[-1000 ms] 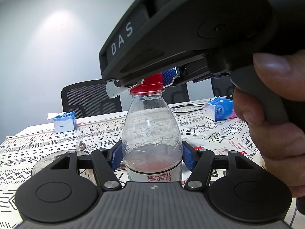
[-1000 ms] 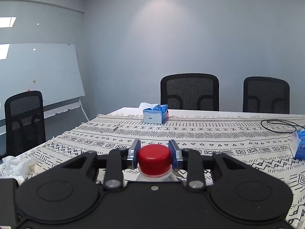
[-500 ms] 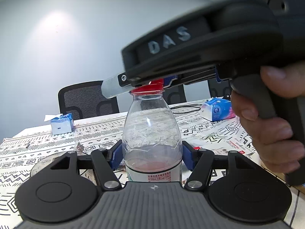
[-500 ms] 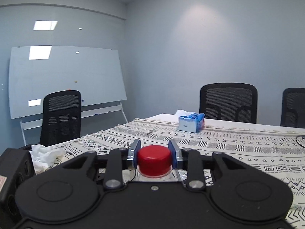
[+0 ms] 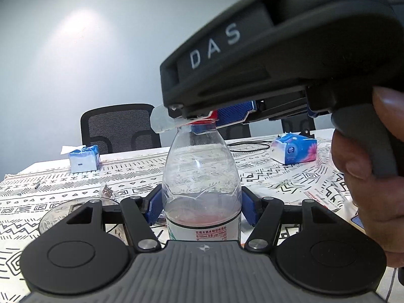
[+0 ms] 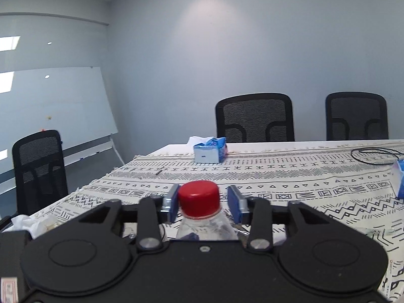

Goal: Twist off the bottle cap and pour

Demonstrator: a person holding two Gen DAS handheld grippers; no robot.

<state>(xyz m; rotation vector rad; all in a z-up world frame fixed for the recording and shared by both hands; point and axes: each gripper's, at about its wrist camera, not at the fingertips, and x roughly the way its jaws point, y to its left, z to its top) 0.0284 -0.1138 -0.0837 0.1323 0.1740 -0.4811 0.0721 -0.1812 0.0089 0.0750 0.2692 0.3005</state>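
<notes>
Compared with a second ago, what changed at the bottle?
The right hand-held gripper swung left with the red cap clamped, then let go and swung back. A gap now shows between one pad and the cap, and its jaws are closing again. Unchanged: the left hand-held gripper stays clamped on the upright bottle, cap still on.

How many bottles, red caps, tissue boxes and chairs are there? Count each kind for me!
bottle: 1
cap: 1
tissue boxes: 2
chairs: 3
Total: 7
</notes>
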